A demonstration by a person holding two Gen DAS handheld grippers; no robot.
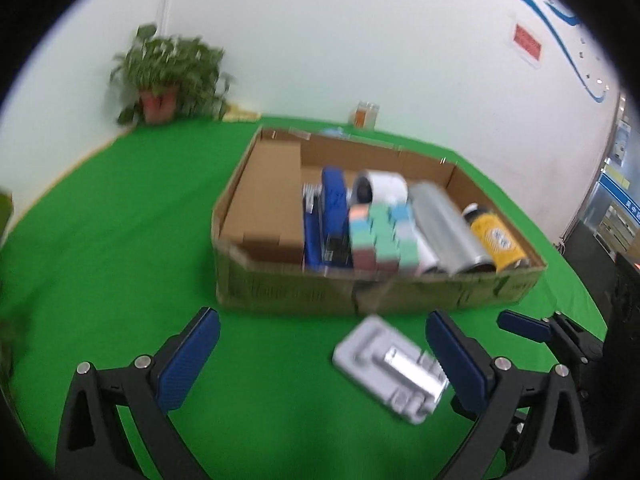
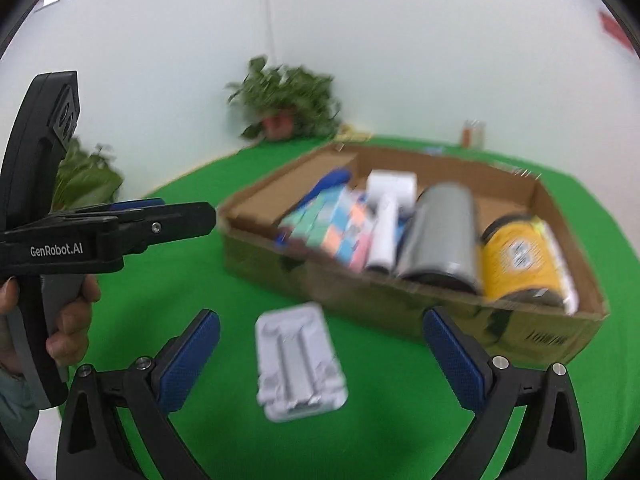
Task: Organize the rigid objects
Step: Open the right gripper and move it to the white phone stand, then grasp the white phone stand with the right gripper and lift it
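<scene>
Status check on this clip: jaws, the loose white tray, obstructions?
Both jaws wide, empty. White plastic tray flat on green cloth, outside cardboard box. Nothing blocking it.

A bright green cloth covers the desk (image 1: 120, 240). The brown cardboard box (image 1: 380, 292) at frame centre holds a yellow-labelled bottle (image 1: 498, 240), a silver metal cylinder (image 1: 448, 228), pastel pink, mint and blue blocks (image 1: 380, 236) and a royal-blue case (image 1: 332, 200). The pale grey plastic tray (image 2: 298, 360) lies at lower centre.
</scene>
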